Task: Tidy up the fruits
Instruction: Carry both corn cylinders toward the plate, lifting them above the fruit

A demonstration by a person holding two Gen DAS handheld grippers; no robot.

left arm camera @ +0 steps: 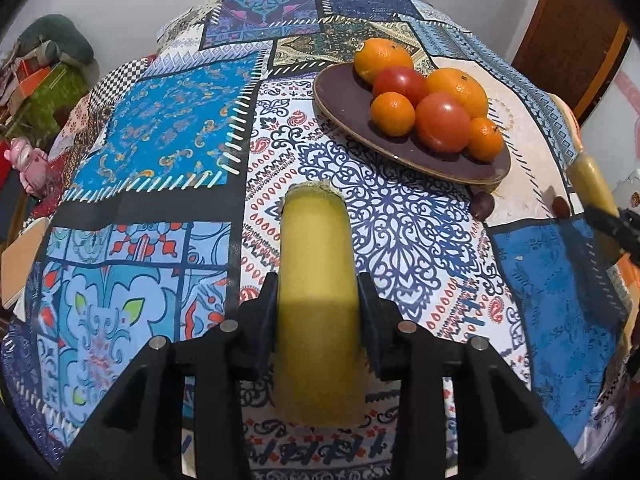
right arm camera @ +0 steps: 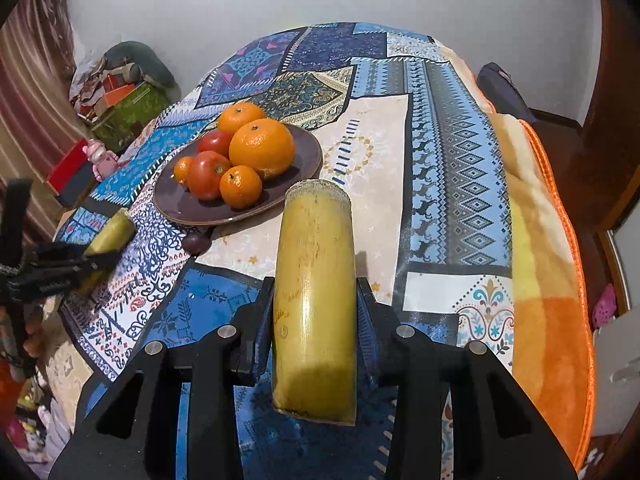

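**Two bamboo tubes held above the table**

Left gripper [left arm camera: 318,312] pinching a yellow bamboo tube [left arm camera: 316,280]; right gripper [right arm camera: 316,312] clamped on a second tube [right arm camera: 314,288]. Farther off on the patterned cloth [left arm camera: 168,136], a brown plate [right arm camera: 176,204] heaped with oranges [right arm camera: 262,148] and tomatoes [right arm camera: 206,174].

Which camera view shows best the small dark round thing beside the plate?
The right wrist view: the small dark round thing lies unobstructed at the near rim of the plate, fairly large. In the left wrist view it sits smaller, just below the plate's rim, half in shadow.
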